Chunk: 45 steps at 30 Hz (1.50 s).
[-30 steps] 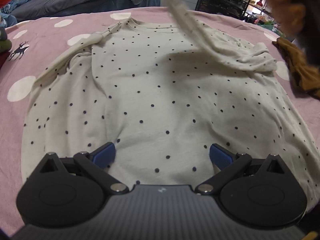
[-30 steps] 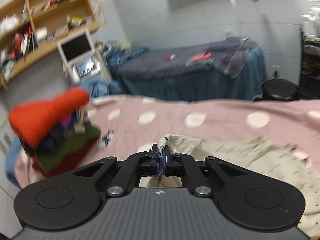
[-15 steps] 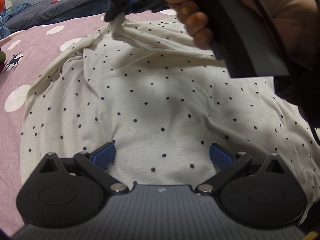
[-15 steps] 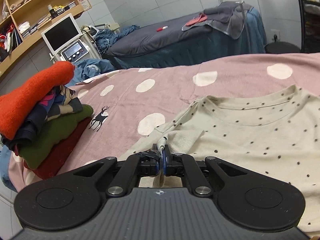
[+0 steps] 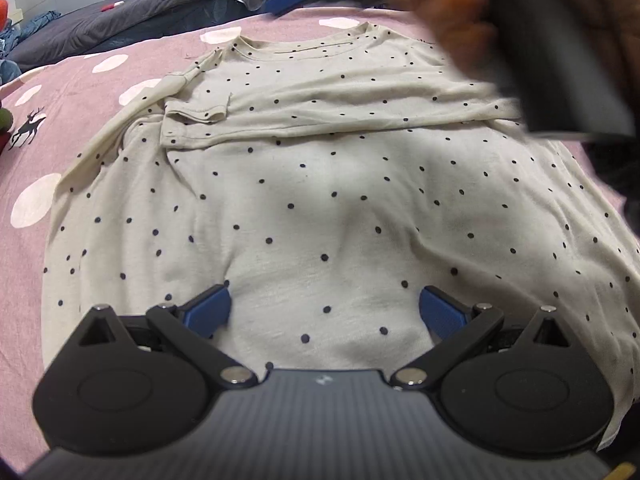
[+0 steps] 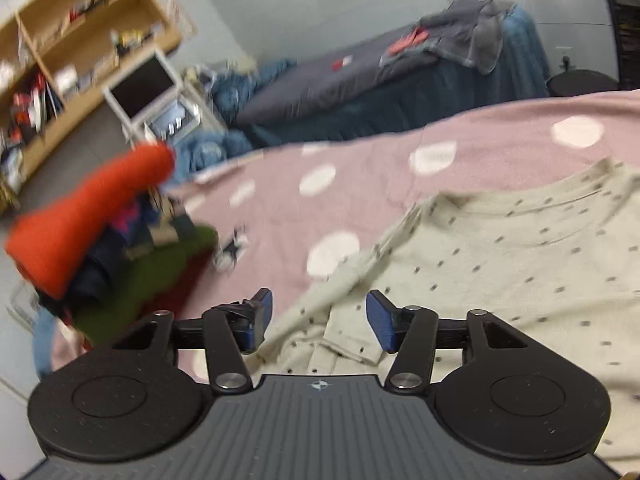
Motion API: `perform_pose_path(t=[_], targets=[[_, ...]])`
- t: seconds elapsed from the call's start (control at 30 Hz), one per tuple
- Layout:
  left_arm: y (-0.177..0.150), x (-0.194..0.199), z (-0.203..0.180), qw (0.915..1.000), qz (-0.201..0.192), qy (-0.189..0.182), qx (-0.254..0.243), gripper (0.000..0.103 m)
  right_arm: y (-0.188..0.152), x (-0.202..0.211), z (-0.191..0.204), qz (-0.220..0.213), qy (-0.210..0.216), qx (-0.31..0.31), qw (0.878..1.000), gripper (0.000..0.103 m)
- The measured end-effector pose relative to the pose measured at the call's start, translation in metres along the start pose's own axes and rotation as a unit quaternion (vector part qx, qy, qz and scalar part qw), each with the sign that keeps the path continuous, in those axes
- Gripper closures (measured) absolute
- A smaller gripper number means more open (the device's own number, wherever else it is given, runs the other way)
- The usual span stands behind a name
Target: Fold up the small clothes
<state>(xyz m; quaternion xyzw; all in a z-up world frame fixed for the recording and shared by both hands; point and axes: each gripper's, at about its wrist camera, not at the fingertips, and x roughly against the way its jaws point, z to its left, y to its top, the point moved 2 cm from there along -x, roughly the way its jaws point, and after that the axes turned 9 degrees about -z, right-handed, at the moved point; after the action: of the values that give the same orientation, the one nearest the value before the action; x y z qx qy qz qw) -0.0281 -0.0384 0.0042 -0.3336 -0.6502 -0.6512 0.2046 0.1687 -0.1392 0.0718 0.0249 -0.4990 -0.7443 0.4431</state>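
Observation:
A cream shirt with dark dots lies flat on the pink spotted blanket, neck at the far side. One sleeve is folded across its chest, cuff at the left. My left gripper hovers open over the shirt's near hem, nothing between its blue pads. My right gripper is opening, its jaws apart above the sleeve cuff, which lies loose below them and is not pinched. In the left wrist view, a blurred hand holds the right gripper over the shirt's far right.
A stack of folded clothes topped by an orange piece sits at the blanket's left edge. Beyond the blanket are a dark-covered bed, a wooden shelf and a small monitor.
The right gripper carried the sleeve across the chest to the left, lowered it, then opened and let the cuff go. The sleeve now lies flat. The left gripper stayed put, open.

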Motion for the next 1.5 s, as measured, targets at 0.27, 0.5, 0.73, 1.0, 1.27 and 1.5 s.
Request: perform_pose_path(t=[0.27, 0.5, 0.73, 1.0, 1.27, 1.5], targets=[[0.018, 0.007, 0.016, 0.9980, -0.027, -0.023, 0.053, 0.002, -0.003, 0.074, -0.043, -0.036, -0.145, 0.110, 0.983, 0.058], [0.086, 0.011, 0.025, 0.9807, -0.181, 0.053, -0.050, 0.035, -0.040, 0.115, -0.092, -0.033, -0.214, 0.075, 0.973, 0.066], [0.120, -0.086, 0.041, 0.9960, -0.088, -0.013, 0.013, 0.064, -0.066, 0.145, -0.103, -0.038, -0.221, 0.030, 0.974, 0.060], [0.117, -0.104, 0.105, 0.9844, -0.089, 0.139, 0.063, 0.045, -0.074, 0.160, -0.113, -0.030, -0.232, 0.032, 0.972, 0.052], [0.117, -0.065, 0.093, 0.9882, -0.109, 0.103, 0.030, 0.020, -0.053, 0.161, -0.124, -0.078, -0.258, 0.062, 0.961, 0.050], [0.104, -0.099, 0.033, 0.9965, -0.062, 0.046, -0.032, 0.018, -0.039, 0.159, -0.137, -0.056, -0.333, 0.115, 0.934, 0.051]])
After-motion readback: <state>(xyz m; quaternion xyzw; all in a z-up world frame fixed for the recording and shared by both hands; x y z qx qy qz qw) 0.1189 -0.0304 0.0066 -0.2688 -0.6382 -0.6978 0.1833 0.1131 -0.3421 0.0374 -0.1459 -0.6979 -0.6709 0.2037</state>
